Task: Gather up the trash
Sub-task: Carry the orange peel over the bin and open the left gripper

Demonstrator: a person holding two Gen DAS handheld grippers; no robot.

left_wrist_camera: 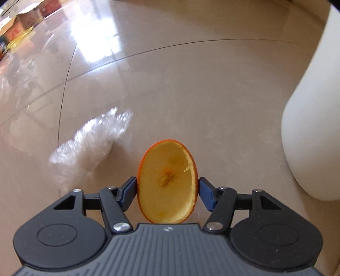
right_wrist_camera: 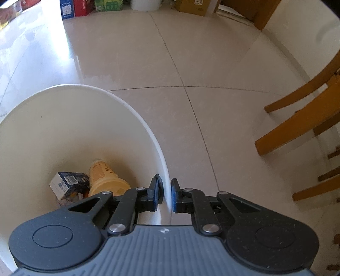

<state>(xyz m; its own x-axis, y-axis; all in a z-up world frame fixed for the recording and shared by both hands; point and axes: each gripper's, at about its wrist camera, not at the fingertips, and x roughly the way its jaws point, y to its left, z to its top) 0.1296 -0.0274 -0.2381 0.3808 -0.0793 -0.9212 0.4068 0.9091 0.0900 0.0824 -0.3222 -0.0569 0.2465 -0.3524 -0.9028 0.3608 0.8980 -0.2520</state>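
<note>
My left gripper (left_wrist_camera: 167, 191) is shut on a cup-shaped piece of orange peel (left_wrist_camera: 167, 182), held above the tiled floor with its pale inside facing the camera. A crumpled clear plastic wrapper (left_wrist_camera: 91, 144) lies on the floor to its left, blurred. The white trash bin (left_wrist_camera: 314, 127) stands at the right of the left wrist view. In the right wrist view my right gripper (right_wrist_camera: 166, 194) is shut on the rim of that white bin (right_wrist_camera: 148, 127). Inside the bin lie a tan plastic bottle (right_wrist_camera: 104, 178) and a small blue and white carton (right_wrist_camera: 68, 182).
Wooden chair legs (right_wrist_camera: 297, 127) stand at the right. Boxes (right_wrist_camera: 74, 8) and a cardboard carton (right_wrist_camera: 193, 7) line the far wall. More boxes (left_wrist_camera: 23, 23) sit at the far left. Glossy beige floor tiles (right_wrist_camera: 201, 63) stretch between them.
</note>
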